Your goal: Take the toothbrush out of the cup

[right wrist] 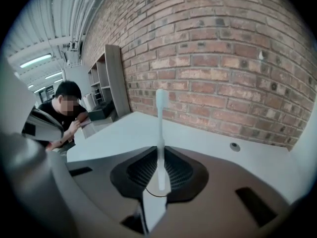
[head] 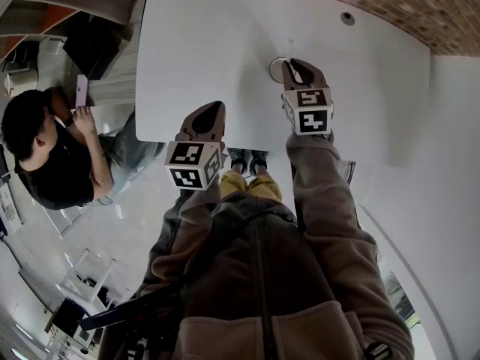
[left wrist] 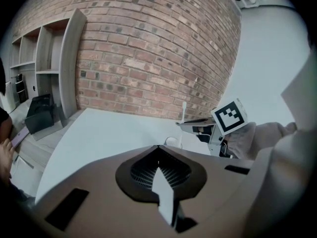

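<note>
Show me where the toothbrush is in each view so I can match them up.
Head view: too thin to make out; look where the tongs of the right gripper meet the cup.
Left gripper view: the toothbrush stands right of centre, rising above the cup.
Right gripper view: dead centre, upright between the tongs.
Shared landmark: the brick wall behind the white table.

Brown fleece jacket (head: 255, 276); yellow trousers (head: 251, 187); left claw (head: 216, 107), right claw (head: 291, 64) both brown.

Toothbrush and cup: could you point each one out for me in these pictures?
toothbrush (right wrist: 159, 133), right gripper view, on the middle of its upright handle.
cup (head: 271, 67), head view, on its white rim, left of the gripper.
</note>
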### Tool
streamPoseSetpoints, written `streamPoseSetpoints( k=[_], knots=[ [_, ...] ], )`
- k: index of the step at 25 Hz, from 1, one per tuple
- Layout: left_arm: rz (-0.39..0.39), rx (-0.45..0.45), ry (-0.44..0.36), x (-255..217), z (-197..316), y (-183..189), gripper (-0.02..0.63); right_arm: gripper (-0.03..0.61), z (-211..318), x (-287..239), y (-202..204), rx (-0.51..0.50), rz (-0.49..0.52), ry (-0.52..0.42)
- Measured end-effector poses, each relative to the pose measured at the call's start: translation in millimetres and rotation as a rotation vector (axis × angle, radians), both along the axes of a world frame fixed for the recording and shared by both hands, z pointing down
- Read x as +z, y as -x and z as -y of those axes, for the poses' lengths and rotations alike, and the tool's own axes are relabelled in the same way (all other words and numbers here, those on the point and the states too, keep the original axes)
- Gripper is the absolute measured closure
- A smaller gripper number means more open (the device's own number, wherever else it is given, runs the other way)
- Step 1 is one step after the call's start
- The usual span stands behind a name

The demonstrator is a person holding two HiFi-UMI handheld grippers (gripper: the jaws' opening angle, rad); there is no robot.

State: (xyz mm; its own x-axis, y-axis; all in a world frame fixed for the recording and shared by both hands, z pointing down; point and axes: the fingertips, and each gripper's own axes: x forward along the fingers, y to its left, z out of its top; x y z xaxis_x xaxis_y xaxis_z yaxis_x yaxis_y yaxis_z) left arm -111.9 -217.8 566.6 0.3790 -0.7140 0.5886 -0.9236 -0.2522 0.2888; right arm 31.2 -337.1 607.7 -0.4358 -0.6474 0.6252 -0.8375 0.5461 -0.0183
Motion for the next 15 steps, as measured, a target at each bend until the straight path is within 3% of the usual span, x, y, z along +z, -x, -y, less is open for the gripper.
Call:
streamPoseSetpoints(
  k=[5, 10, 15],
  knots=[
    [-0.012, 0.019, -0.099, -52, 6, -10, 0.611, 0.530, -27, -80, -9, 0.063, 0.095, -0.074],
    [-0.048, 0.056, -0.283, -127, 32, -28, 0.611, 0.531, -35, -160, -20, 0.103, 0.148, -0.203],
    [-0.038, 0.092, -0.435, -201, 35, -42, 0.611, 0.531, -58, -224, -21, 0.103, 0.186, -0.293]
  ],
)
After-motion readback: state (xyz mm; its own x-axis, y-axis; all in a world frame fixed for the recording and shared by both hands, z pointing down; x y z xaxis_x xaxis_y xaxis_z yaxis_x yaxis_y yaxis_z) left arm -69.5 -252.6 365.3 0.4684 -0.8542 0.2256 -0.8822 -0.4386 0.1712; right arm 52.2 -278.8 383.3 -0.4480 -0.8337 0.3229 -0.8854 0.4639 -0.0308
